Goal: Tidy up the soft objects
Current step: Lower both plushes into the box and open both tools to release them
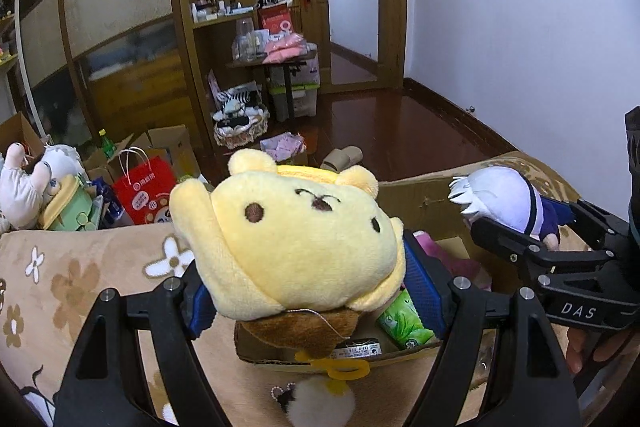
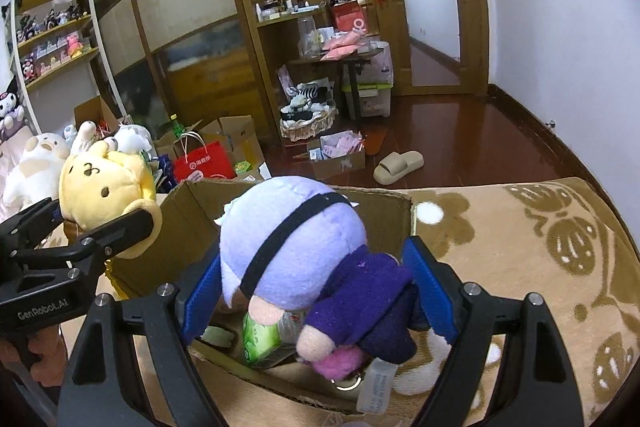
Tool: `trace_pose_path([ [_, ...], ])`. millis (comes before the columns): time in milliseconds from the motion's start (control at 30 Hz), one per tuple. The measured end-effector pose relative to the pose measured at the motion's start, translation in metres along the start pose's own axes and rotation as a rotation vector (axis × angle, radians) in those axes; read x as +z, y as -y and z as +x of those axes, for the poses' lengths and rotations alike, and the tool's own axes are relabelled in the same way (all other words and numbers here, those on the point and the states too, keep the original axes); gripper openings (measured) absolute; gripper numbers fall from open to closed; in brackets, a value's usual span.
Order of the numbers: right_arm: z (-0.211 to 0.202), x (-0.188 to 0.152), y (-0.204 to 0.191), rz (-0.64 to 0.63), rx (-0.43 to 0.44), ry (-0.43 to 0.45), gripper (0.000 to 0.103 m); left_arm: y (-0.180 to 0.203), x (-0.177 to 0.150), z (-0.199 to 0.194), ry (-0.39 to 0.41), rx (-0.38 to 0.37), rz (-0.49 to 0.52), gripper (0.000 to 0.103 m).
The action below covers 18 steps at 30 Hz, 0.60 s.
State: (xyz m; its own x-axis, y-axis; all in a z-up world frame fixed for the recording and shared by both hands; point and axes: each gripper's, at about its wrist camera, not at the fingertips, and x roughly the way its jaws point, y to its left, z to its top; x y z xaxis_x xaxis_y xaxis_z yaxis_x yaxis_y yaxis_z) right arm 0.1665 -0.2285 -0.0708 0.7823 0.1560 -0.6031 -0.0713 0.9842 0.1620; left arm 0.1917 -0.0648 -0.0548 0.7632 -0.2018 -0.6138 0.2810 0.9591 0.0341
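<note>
The left gripper squeezes one soft yellow bear toy between its blue pads. The right gripper squeezes one soft doll with pale purple hair. Both toys hang over one open brown cardboard box, probably to be dropped inside.

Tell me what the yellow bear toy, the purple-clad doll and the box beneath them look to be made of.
Yellow bear toy: short-pile plush, matte and fuzzy, with embroidered face.
Purple-clad doll: smooth plush head, fleecy fabric clothes, sewn-in label.
Box: brown corrugated cardboard, judging by its dull surface and creased, frayed edges.
</note>
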Motion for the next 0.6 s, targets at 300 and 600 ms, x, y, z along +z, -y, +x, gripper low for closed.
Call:
trace_pose_path([
  [300, 0.003, -0.003, -0.004, -0.025, 0.013, 0.010, 0.092, -0.013, 0.000, 0.015, -0.040, -0.037, -0.059, 0.080],
  [600, 0.002, -0.006, -0.014, -0.040, 0.067, 0.023, 0.092, -0.019, -0.001, 0.020, -0.058, -0.049, -0.073, 0.081],
])
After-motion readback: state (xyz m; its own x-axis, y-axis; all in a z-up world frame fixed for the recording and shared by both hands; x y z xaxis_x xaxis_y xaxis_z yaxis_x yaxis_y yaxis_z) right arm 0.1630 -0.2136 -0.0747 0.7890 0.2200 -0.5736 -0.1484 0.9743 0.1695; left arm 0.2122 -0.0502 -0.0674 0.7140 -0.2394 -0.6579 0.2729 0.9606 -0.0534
